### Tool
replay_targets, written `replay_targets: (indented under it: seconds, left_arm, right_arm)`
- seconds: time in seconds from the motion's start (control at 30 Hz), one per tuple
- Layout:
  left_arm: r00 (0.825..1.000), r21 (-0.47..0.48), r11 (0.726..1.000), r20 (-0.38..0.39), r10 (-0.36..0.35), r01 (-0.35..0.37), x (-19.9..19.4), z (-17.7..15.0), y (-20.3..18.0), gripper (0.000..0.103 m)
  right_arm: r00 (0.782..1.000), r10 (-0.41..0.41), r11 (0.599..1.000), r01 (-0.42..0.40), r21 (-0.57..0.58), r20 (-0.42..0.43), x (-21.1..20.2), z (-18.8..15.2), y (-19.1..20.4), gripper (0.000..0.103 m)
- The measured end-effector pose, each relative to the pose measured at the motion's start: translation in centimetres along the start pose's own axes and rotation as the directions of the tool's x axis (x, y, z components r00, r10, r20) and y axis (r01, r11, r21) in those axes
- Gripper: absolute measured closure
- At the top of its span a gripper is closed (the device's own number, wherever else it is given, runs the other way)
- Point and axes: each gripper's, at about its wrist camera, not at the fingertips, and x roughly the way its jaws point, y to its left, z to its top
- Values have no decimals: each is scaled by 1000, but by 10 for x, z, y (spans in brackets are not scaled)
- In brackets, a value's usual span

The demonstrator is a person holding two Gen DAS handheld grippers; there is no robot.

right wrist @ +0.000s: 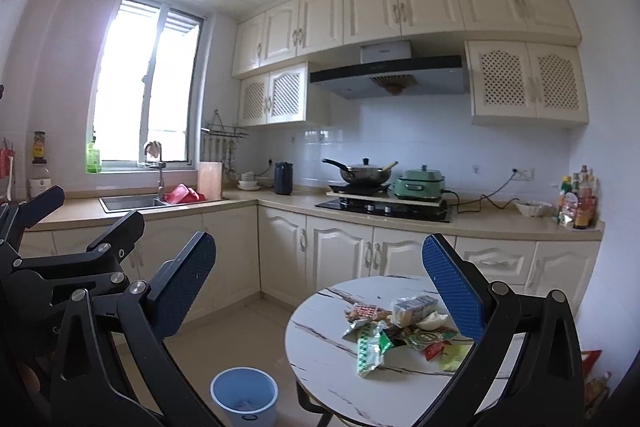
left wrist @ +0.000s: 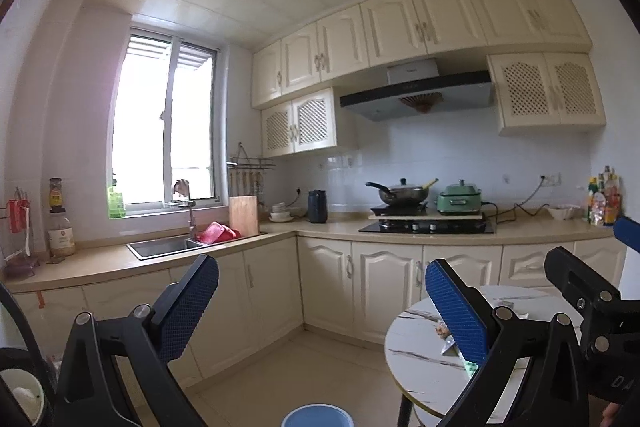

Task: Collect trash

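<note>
A pile of wrappers and packets (right wrist: 384, 335) lies on a round white marble table (right wrist: 320, 351) at the lower right. Left of the table, a light blue bin (right wrist: 245, 393) stands on the floor with little inside. My right gripper (right wrist: 318, 287) hangs open above the table's near left side, nothing between its blue pads. My left gripper (left wrist: 324, 307) is open and empty too, held beside it over the floor. In the left wrist view only a scrap of the trash (left wrist: 444, 331) shows on the table (left wrist: 412, 355), and the bin's rim (left wrist: 316, 415) peeks in at the bottom edge.
Cream cabinets and an L-shaped counter (right wrist: 280, 205) run behind. On it are a sink (right wrist: 132, 203), a black kettle (right wrist: 283, 178), a wok on the stove (right wrist: 362, 173), a green cooker (right wrist: 420, 183) and bottles (right wrist: 580, 199). Tiled floor (right wrist: 248, 331) lies open between table and cabinets.
</note>
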Motion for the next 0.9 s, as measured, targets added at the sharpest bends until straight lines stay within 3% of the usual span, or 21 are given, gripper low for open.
replay_targets:
  seconds: [0.17, 0.23, 0.33, 0.5, 0.63, 0.7, 0.9]
  left_arm:
    - [994, 7, 998, -89, -56, 57, 46, -5, -17, 1]
    - [983, 2, 996, -161, -87, 89, 73, -14, -26, 1]
    - [952, -8, 990, -277, -134, 138, 115, -30, -45, 1]
    - [868, -37, 973, -444, -221, 228, 176, -56, -84, 1]
    - [799, -33, 954, -539, -268, 298, 220, -74, -124, 1]
    - [760, -30, 945, -587, -280, 326, 241, -79, -146, 1]
    - [668, -27, 927, -686, -289, 373, 299, -97, -196, 1]
  right_arm:
    - [997, -47, 998, 49, 31, -59, 23, -19, -30, 0]
    - [991, -87, 994, 93, 53, -99, 35, -31, -50, 0]
    - [974, -144, 983, 162, 89, -176, 54, -53, -84, 0]
    - [928, -214, 957, 261, 123, -305, 85, -95, -137, 0]
    - [872, -237, 936, 323, 141, -428, 114, -138, -178, 0]
    - [843, -246, 926, 350, 141, -479, 125, -158, -195, 0]
    - [776, -251, 904, 402, 147, -579, 148, -203, -234, 0]
